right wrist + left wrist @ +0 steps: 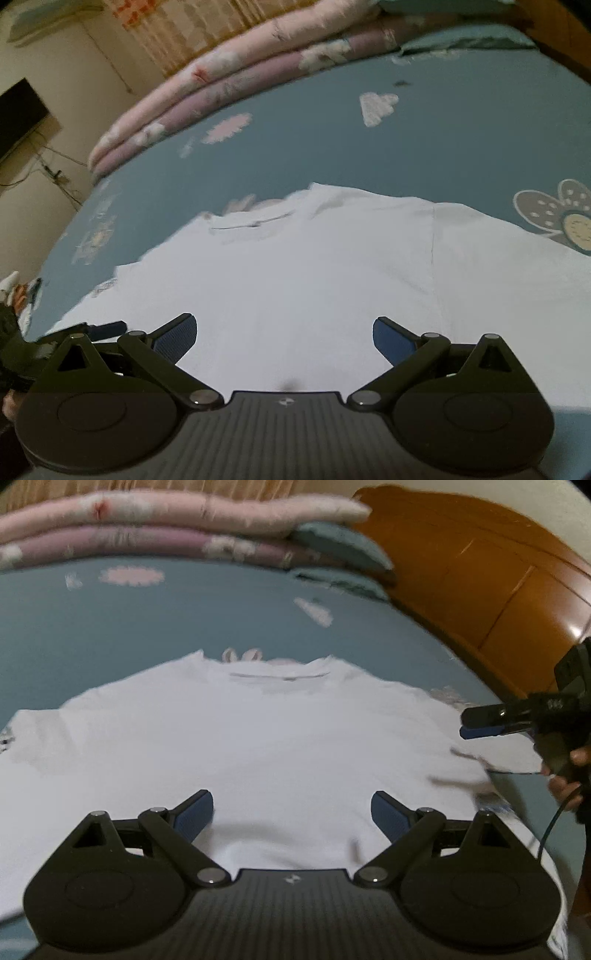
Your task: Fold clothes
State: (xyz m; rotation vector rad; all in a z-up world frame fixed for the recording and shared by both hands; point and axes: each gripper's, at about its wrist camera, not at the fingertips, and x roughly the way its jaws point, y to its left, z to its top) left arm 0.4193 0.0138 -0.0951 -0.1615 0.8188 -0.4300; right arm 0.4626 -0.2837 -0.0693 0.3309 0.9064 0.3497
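Observation:
A white T-shirt [277, 738] lies spread flat on the blue bedsheet [110, 627], its collar [280, 675] pointing away from me. My left gripper [291, 814] is open over the shirt's near part, with nothing between its blue pads. At the right edge of the left wrist view, my right gripper [480, 725] hovers by the shirt's right sleeve. Its own view shows the right gripper [284, 338] open above the T-shirt [314, 277], empty. The left gripper's fingertip [110, 328] pokes in at that view's left edge.
Folded pink quilts [166, 520] and a teal pillow [340, 542] lie along the far side of the bed. A wooden headboard [480, 572] stands on the right. A hand [565, 786] holds the right gripper. A dark screen [18, 114] hangs on the wall.

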